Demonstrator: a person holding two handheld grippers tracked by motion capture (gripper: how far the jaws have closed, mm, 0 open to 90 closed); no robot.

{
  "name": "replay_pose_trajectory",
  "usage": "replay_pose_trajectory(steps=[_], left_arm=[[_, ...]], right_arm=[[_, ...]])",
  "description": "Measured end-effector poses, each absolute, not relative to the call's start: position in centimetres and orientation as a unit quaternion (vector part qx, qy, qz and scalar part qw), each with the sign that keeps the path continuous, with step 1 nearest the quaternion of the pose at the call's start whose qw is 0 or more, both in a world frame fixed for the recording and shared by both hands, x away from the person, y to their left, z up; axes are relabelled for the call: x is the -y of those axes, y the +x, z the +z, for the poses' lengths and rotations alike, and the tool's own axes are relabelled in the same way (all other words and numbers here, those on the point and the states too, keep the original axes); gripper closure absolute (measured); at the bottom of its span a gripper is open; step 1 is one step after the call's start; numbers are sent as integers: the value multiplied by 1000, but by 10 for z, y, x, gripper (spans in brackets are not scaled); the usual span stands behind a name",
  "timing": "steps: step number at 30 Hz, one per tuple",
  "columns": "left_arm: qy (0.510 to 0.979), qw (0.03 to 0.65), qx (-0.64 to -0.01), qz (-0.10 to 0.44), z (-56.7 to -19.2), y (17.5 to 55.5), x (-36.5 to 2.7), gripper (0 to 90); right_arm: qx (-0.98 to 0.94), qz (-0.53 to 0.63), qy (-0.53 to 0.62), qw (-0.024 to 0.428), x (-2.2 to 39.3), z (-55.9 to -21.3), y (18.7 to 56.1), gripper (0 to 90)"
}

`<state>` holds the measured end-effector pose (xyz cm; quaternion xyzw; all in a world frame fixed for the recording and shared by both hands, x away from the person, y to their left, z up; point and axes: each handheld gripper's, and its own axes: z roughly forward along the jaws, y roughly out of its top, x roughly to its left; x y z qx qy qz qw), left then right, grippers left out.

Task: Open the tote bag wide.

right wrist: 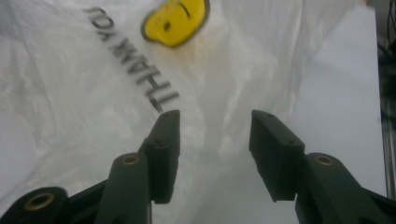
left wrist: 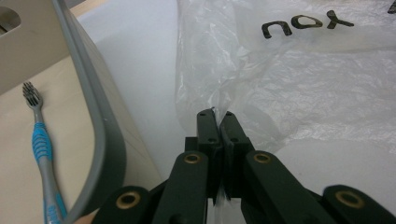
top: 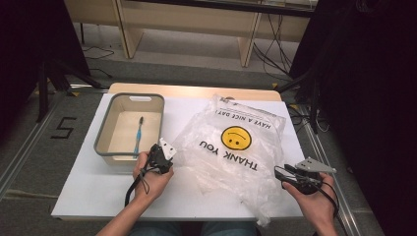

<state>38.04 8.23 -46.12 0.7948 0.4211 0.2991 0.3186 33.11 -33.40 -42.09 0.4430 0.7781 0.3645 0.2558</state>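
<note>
While my left tool [top: 161,156] stays out of the tray, it has its jaws clamped tight on the near left edge of the plastic bag [top: 235,147], and in the left gripper view I see a thin fold of clear film [left wrist: 219,105] pinched right between the two black pads. My left tool [left wrist: 216,122] sits just beside the tray [top: 104,147], the grey-rimmed tub at the left of the white tabletop [top: 83,191]. Inside that tray lies a blue and grey toothbrush [top: 138,135], flat on the bottom, bristles at the far end; the left gripper view shows it too, toothbrush [left wrist: 41,149] lying along the tray wall [left wrist: 105,154].

Over on the other side, my right tool [top: 280,175] is at the bag's near right corner, and its jaws stand apart. In the right gripper view the right tool [right wrist: 214,122] has a clear gap between the pads, with the bag [right wrist: 93,116] spread out beyond and below them; the pads press on nothing.

The bag lies crumpled across the middle and right of the tabletop, mostly flat, its yellow smiley face [top: 235,137] and the black "THANK YOU" lettering upside down from my side. The smiley [right wrist: 173,18] shows near the top of the right gripper view as well. Bag and tray sit close together, whether touching I cannot tell.
</note>
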Motion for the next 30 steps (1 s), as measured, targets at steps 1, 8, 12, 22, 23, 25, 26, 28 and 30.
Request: replay_pose_trajectory(steps=[1, 8, 12, 22, 23, 25, 26, 28, 30], left_arm=[[792, 322, -422, 302, -461, 381, -82, 884], [794, 323, -409, 312, -460, 382, -80, 855], [797, 331, -395, 316, -457, 378, -78, 717], [803, 346, -378, 304, -437, 346, -78, 338], [804, 352, -377, 296, -436, 343, -78, 338], [804, 362, -383, 274, -436, 338, -77, 340], [804, 366, -387, 263, -437, 335, -77, 347], [810, 363, -388, 246, -439, 331, -75, 356], [813, 364, -386, 240, -439, 325, -72, 368]], right_arm=[[-782, 372, 431, 254, 329, -417, 333, 510], [-823, 384, 367, 202, 278, -421, 350, 486], [-846, 374, 336, 176, 254, -429, 359, 479], [-883, 348, 288, 129, 221, -442, 379, 436], [-883, 348, 288, 129, 221, -442, 379, 436], [-888, 343, 281, 124, 215, -445, 383, 428], [-891, 338, 277, 123, 211, -447, 385, 418], [-896, 329, 274, 115, 205, -451, 387, 396], [-902, 323, 266, 109, 199, -453, 389, 388]])
